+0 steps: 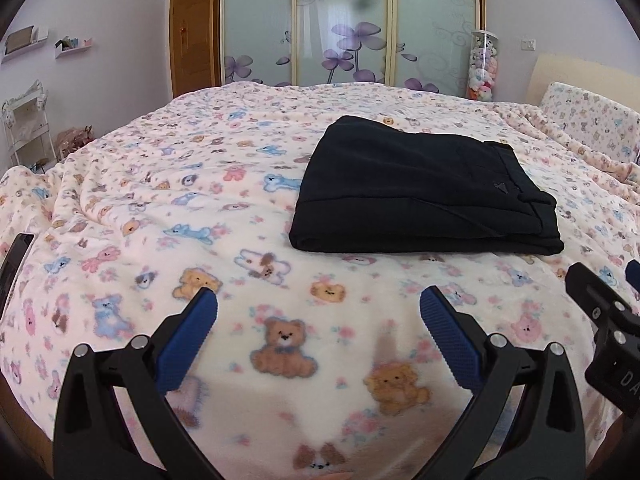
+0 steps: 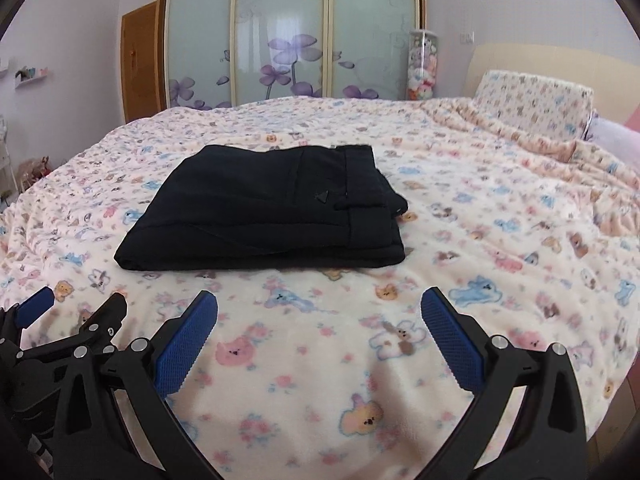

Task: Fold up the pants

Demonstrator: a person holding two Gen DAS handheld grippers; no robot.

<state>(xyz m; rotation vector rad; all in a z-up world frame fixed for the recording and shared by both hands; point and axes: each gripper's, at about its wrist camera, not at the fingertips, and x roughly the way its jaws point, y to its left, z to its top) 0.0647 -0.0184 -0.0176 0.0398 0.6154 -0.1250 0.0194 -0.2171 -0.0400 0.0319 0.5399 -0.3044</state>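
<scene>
The black pants [image 1: 424,196] lay folded into a flat rectangle on the bed's teddy-bear blanket [image 1: 160,200], waistband toward the pillow end. The right wrist view showed the pillow [image 2: 536,100] and headboard [image 2: 560,60] fully, while the left wrist view alone caught the wall shelves [image 1: 24,42] and a white rack [image 1: 24,128]. Both the left tongs [image 1: 318,312] and right tongs [image 2: 319,312] hovered side by side near the bed's edge, spread wide and gripping nothing, apart from the pants.
</scene>
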